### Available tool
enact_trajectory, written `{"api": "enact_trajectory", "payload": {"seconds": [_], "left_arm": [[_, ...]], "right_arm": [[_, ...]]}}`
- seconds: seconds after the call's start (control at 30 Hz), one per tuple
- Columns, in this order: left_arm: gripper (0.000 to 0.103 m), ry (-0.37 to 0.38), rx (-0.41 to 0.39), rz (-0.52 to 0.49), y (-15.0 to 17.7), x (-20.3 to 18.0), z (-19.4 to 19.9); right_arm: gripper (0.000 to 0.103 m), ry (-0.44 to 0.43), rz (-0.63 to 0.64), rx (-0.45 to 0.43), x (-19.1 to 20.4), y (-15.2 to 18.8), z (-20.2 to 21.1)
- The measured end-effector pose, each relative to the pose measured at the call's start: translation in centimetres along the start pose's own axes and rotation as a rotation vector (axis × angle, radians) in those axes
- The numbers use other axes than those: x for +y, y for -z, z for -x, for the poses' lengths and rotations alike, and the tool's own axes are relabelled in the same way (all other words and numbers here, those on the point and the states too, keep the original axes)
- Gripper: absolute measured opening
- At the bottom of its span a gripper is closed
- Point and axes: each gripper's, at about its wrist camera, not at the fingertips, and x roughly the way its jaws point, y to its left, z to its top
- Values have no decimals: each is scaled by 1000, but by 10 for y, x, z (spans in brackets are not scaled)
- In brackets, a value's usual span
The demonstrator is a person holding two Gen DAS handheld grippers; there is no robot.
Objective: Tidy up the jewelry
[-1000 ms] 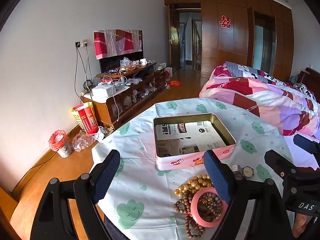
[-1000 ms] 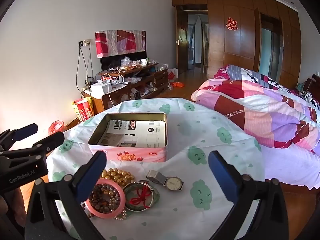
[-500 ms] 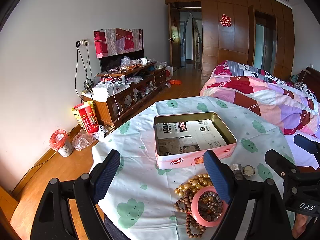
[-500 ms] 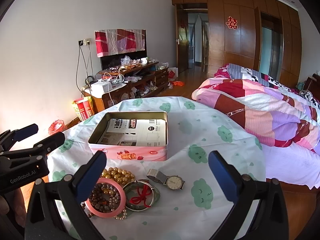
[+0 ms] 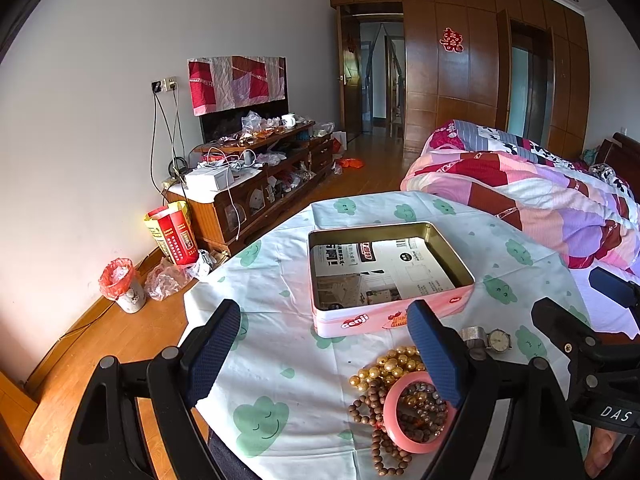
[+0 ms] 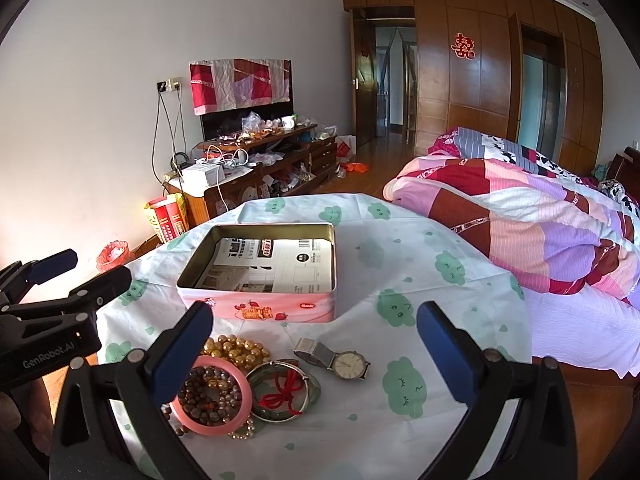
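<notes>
Both the left gripper (image 5: 326, 354) and right gripper (image 6: 316, 346) hover spread wide, empty, above the bead-filled pink bangle (image 6: 212, 394) beside the open pink metal tin (image 6: 264, 292).

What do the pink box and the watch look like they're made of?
The pink box looks like painted tin: its bare inner walls shine a dull gold. The watch seems to be silvery metal with a woven mesh band, though plating cannot be ruled out.
</notes>
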Motion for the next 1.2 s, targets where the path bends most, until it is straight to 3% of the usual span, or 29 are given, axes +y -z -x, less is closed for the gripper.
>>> {"api": "enact_trajectory", "payload": {"seconds": [1.2], "left_arm": [[86,-3,17,-12,10,-2,-6]], "right_arm": [[103,1,0,3,1,0,-1]]}}
